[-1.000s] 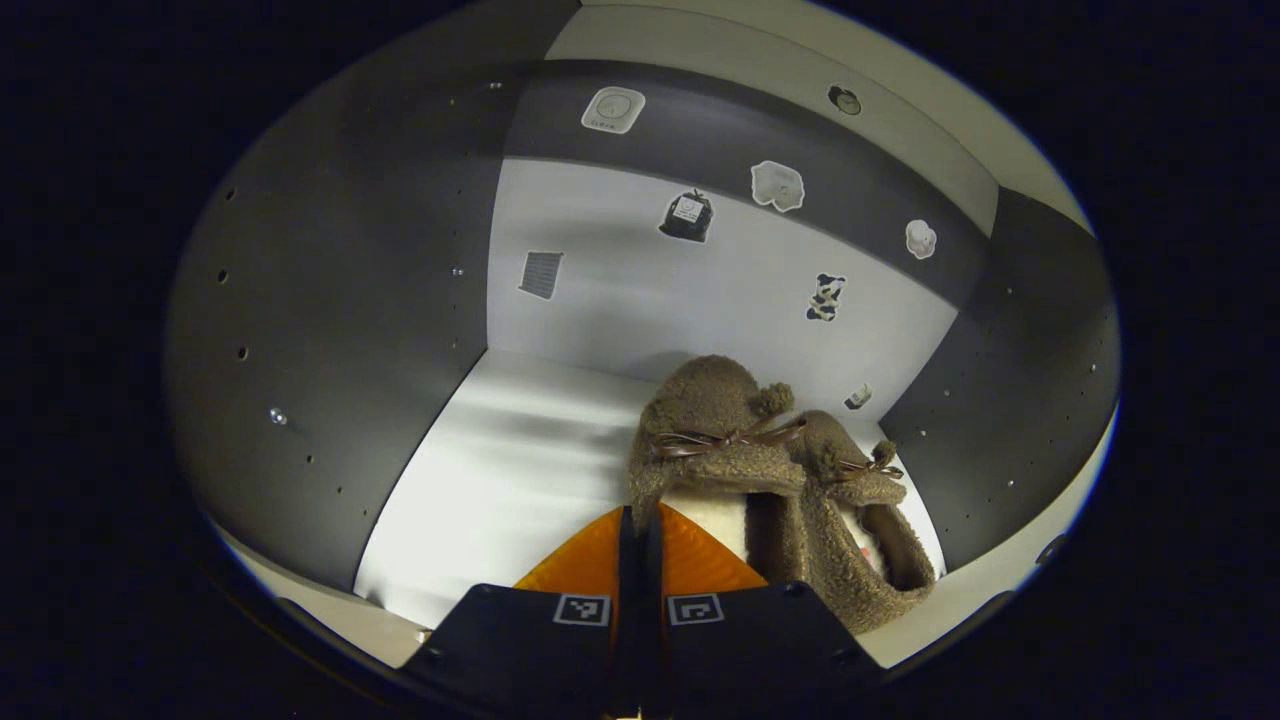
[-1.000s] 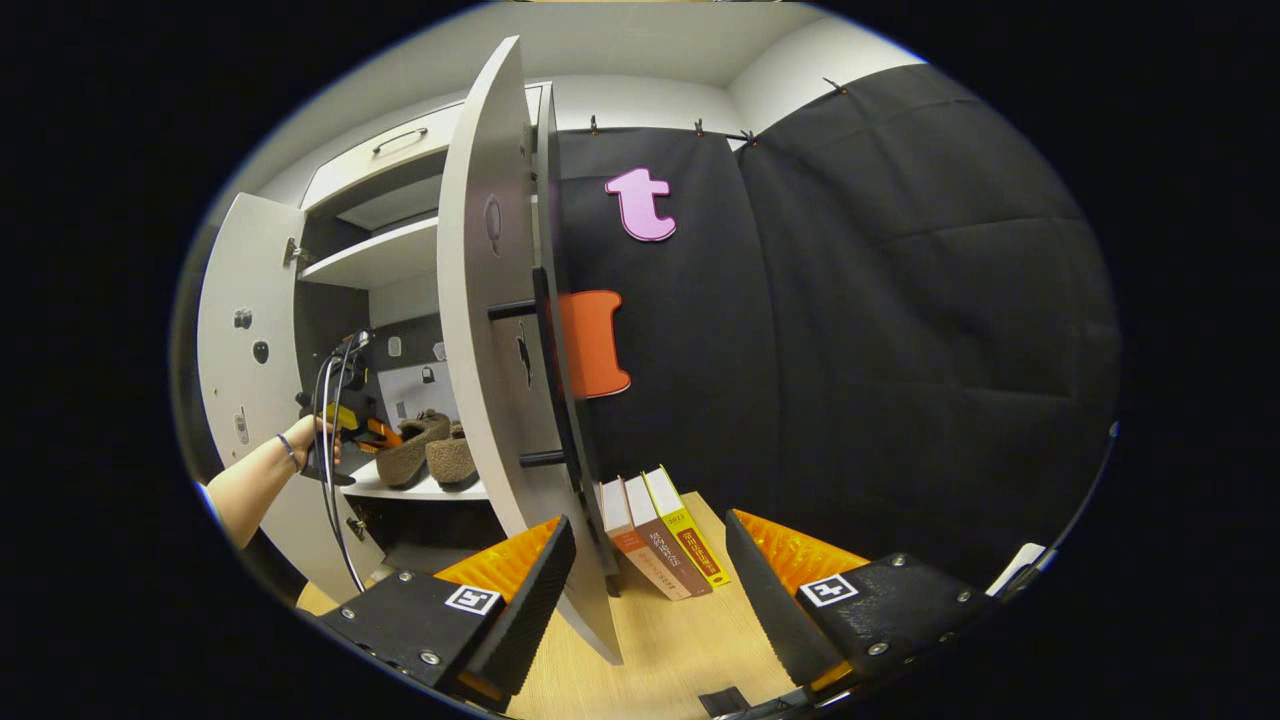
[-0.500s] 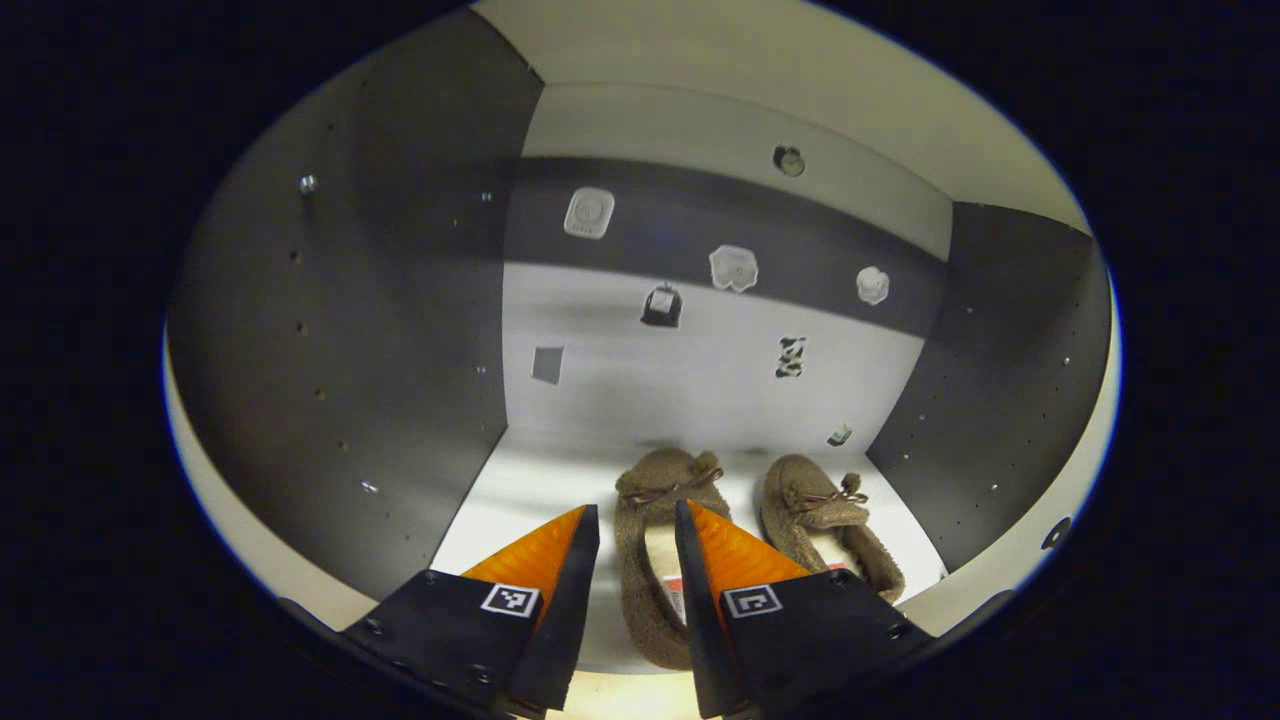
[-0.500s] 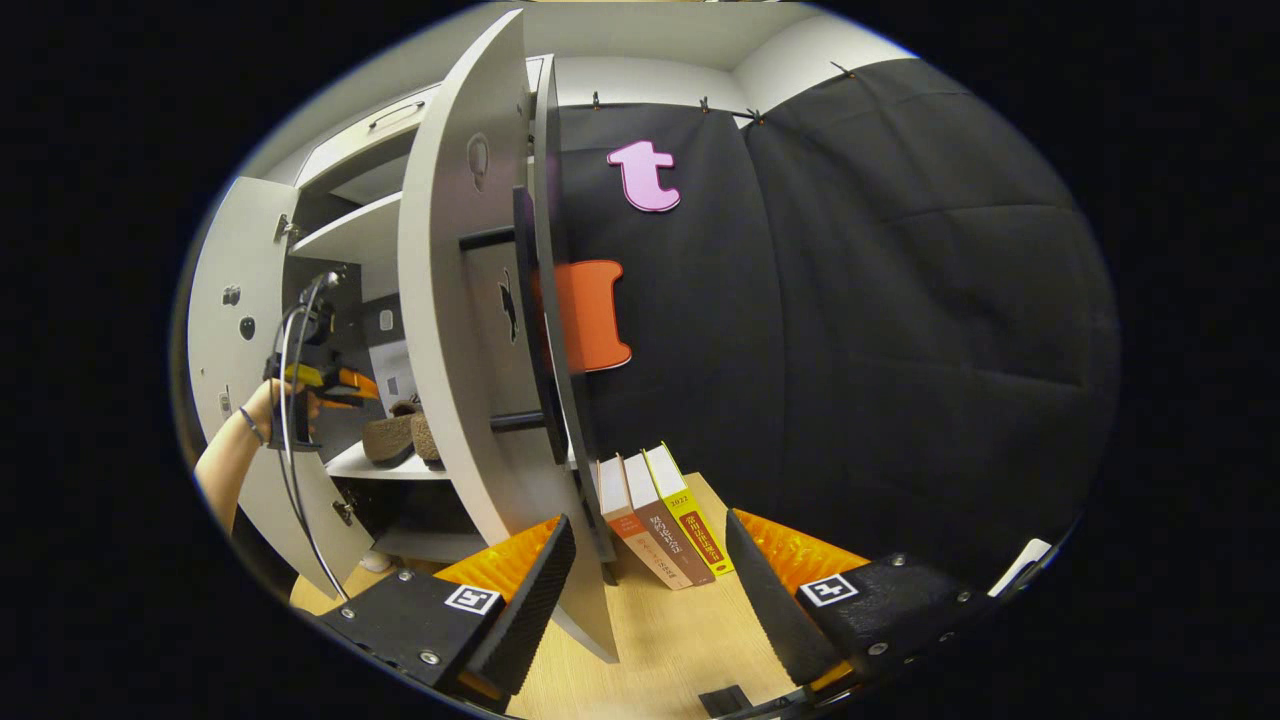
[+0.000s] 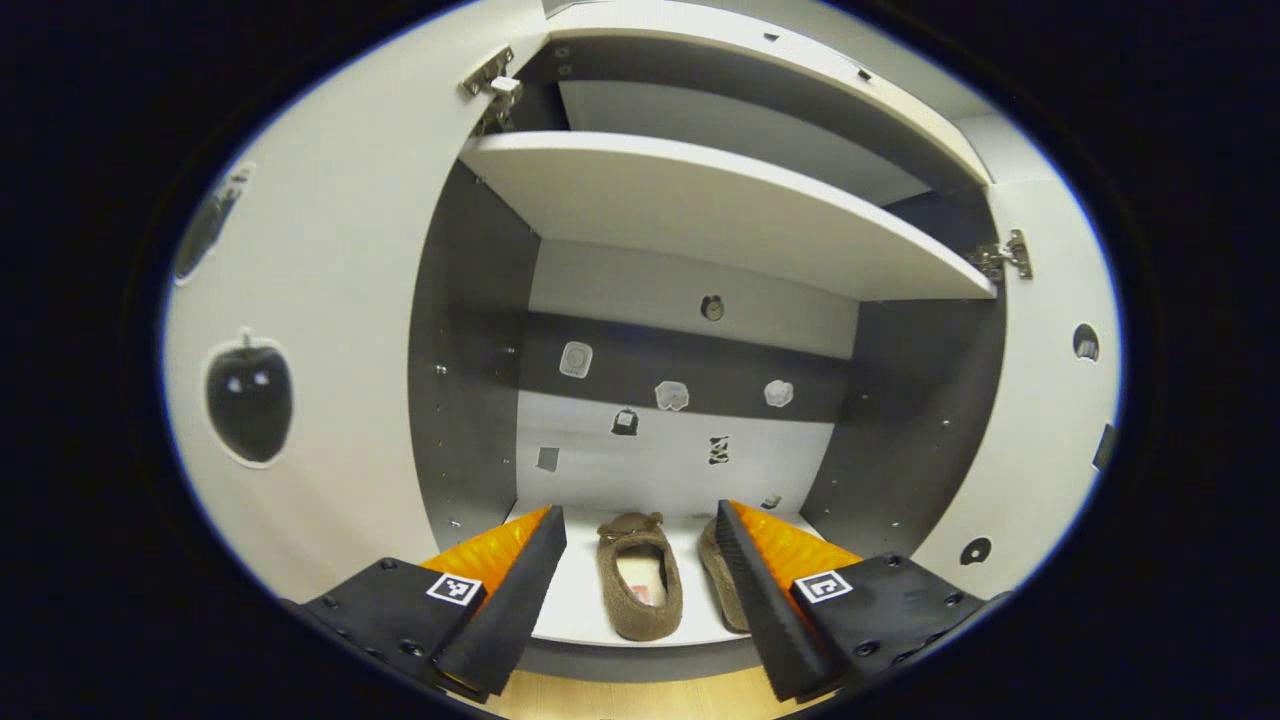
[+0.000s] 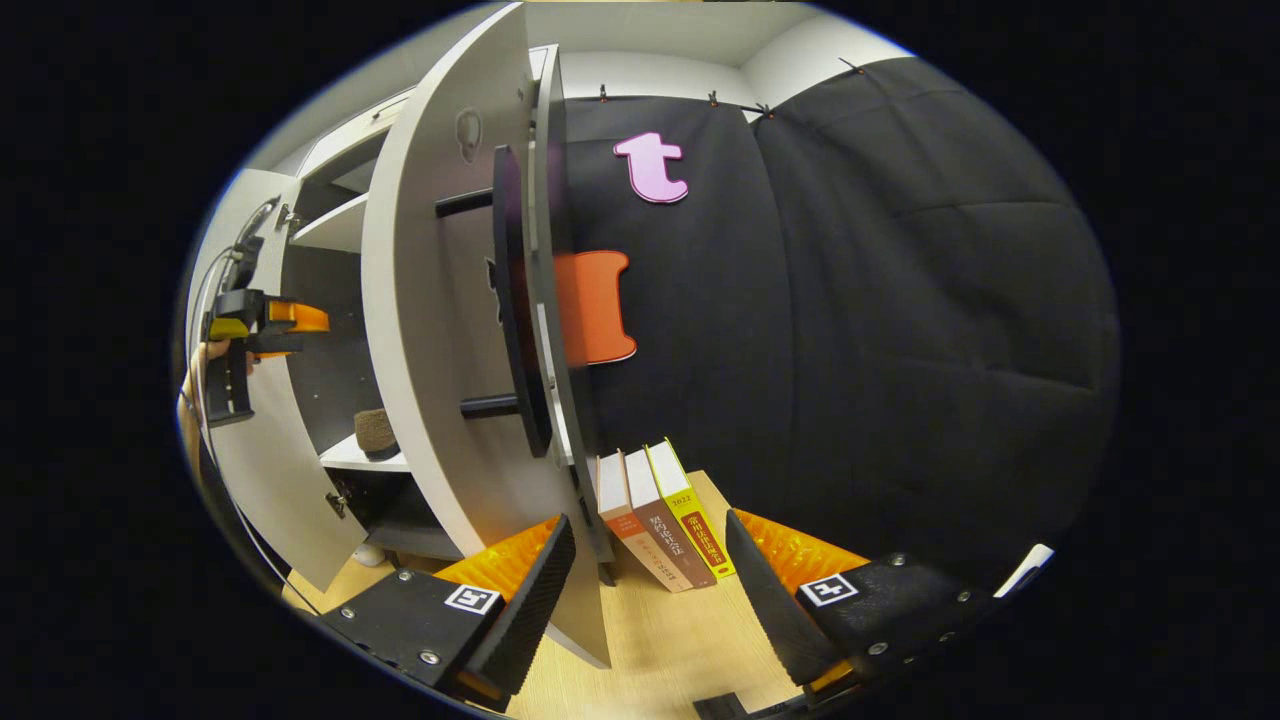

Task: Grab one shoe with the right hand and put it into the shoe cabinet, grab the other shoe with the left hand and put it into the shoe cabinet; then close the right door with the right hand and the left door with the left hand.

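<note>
Both shoes already inside: two brown fuzzy slippers, the left slipper [image 5: 639, 590] and the right slipper [image 5: 722, 588], lying side by side on the white lower shelf [image 5: 580, 610] of the grey-and-white wooden shoe cabinet [image 5: 470, 400]. So, by judgement, the placing half of the task finished and only the two doors left.

Long axis of each slipper running from near to far, into the cabinet. Toe of the left one, with a small bow, pointing to the far back wall; heel opening turned to the near edge of the shelf. Right slipper partly hidden behind one finger, yet apparently lying the same way. In the right gripper view, only a brown end of one slipper [image 6: 377, 432] seen past the door edge.

Left tool [image 5: 640, 590] with fingers apart and holding nothing, in front of the cabinet opening, clear of the shelf. Seen also at far left in the right gripper view, the left tool [image 6: 285, 325] held in a person's hand [image 6: 205, 352], beside the white left door [image 5: 300, 330], which stands wide open.

Right tool [image 6: 648, 590] also apart and empty, above the light wooden desk [image 6: 660, 640], with the near edge of the white right door [image 6: 440, 330] between its fingers but not pressed. That door open, edge-on, with a black bar handle [image 6: 512, 300] on the side facing right. Three books [image 6: 655, 520] leaning just behind it.

Next, probably, pushing the right door shut, then the left one.
</note>
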The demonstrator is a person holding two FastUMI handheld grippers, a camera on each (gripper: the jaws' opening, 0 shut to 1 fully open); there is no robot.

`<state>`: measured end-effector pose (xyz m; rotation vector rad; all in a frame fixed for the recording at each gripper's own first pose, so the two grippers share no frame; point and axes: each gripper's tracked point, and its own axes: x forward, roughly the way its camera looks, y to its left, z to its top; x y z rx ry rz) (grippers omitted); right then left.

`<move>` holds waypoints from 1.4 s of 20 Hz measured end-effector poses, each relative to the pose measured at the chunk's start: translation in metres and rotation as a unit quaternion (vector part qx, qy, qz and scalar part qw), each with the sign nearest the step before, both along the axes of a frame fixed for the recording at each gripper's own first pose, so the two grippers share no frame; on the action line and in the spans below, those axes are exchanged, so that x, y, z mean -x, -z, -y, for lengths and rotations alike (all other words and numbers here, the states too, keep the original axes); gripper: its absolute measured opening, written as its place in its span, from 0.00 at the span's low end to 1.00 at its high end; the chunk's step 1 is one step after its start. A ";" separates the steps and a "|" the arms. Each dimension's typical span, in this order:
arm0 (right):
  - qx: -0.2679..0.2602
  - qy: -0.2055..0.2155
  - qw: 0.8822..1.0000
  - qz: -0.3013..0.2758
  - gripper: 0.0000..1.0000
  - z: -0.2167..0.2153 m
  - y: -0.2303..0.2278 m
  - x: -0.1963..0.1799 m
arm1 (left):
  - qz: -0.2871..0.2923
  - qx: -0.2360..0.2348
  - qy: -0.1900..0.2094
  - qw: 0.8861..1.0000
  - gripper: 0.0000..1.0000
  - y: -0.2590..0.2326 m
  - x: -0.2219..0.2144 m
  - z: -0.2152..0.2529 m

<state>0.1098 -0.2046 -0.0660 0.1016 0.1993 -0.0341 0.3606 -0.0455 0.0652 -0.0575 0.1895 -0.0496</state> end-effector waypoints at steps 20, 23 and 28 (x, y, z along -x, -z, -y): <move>0.059 -0.054 0.996 0.027 0.90 -0.047 -0.010 -0.008 | 0.088 -0.082 -0.110 0.987 0.96 -0.048 0.260 -0.086; 0.045 -0.074 0.996 0.026 0.89 -0.067 -0.007 -0.010 | 0.077 -0.087 -0.128 0.985 0.94 -0.040 0.276 -0.105; 0.050 -0.094 0.994 0.033 0.89 -0.098 -0.009 -0.017 | 0.074 -0.064 -0.142 0.985 0.94 -0.037 0.290 -0.135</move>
